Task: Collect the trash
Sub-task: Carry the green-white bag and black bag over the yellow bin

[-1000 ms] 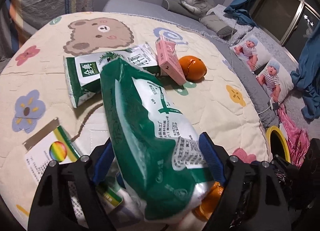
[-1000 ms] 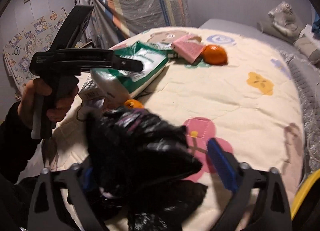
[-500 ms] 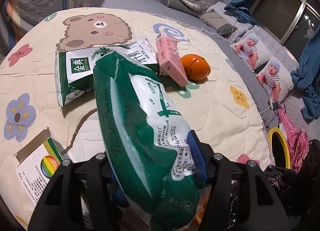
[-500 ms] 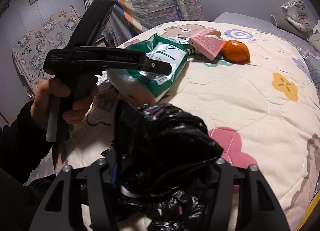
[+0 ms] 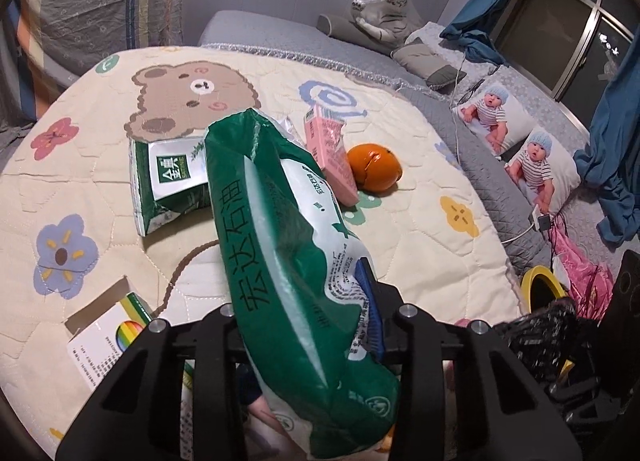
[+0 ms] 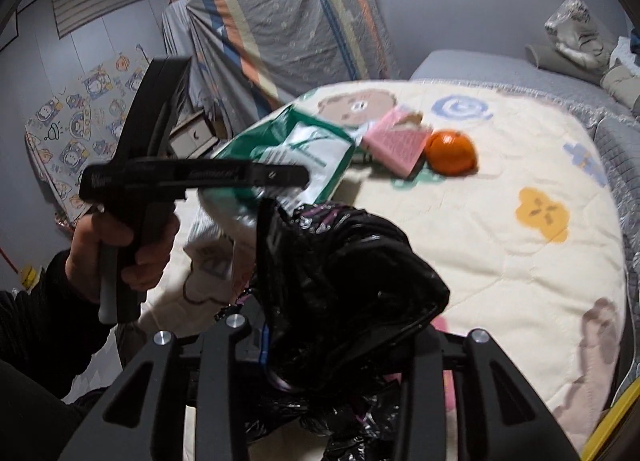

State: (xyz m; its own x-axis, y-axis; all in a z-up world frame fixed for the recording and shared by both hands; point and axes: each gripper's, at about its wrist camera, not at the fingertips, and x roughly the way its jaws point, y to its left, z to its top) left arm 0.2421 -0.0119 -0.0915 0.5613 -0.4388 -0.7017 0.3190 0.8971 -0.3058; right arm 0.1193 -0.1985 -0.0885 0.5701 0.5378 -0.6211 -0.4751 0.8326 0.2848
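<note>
A long green-and-white plastic bag (image 5: pixel 272 213) lies tilted up between the fingers of my left gripper (image 5: pixel 300 301). The jaws are closing, and the blue pad (image 5: pixel 370 301) presses into the bag's side. My right gripper (image 6: pixel 340 321) is closing on a crumpled black trash bag (image 6: pixel 340 261), which bulges between its fingers and hides the pads. The right wrist view shows the green bag (image 6: pixel 304 149) above the black bag, with a hand (image 6: pixel 116 253) holding the left gripper. The black bag (image 5: pixel 536 333) also shows at the lower right of the left wrist view.
On the cream cartoon quilt (image 5: pixel 400 245) lie a green milk carton (image 5: pixel 168 177), a pink carton (image 5: pixel 330 153), an orange (image 5: pixel 374 167) and a white box with a rainbow mark (image 5: pixel 108 337). A yellow-rimmed bin (image 5: pixel 540 289) stands past the quilt's right edge.
Both pairs of jaws have closed in, the left on the green bag and the right on the black bag. Both grippers have risen a little, lifting the bags.
</note>
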